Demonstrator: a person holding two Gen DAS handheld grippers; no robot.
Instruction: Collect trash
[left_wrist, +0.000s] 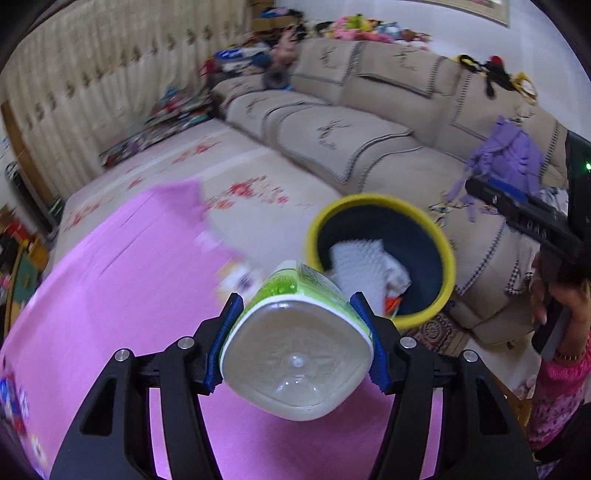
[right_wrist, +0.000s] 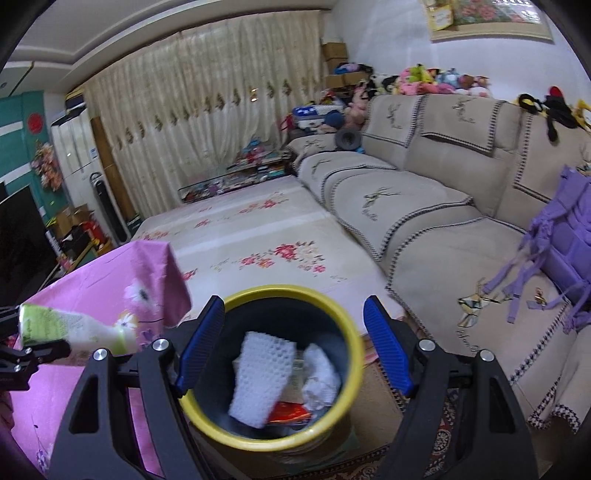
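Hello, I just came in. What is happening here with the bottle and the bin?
A person is collecting trash with a handheld gripper in each hand. The left gripper is shut on a green-labelled plastic bottle, held over the pink tablecloth near the yellow-rimmed bin. The bin already holds white foam and crumpled paper. The right gripper is open and empty above the bin.

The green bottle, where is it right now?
The green bottle is clamped in the left gripper above the pink tablecloth, just short of the yellow-rimmed bin beside the sofa.
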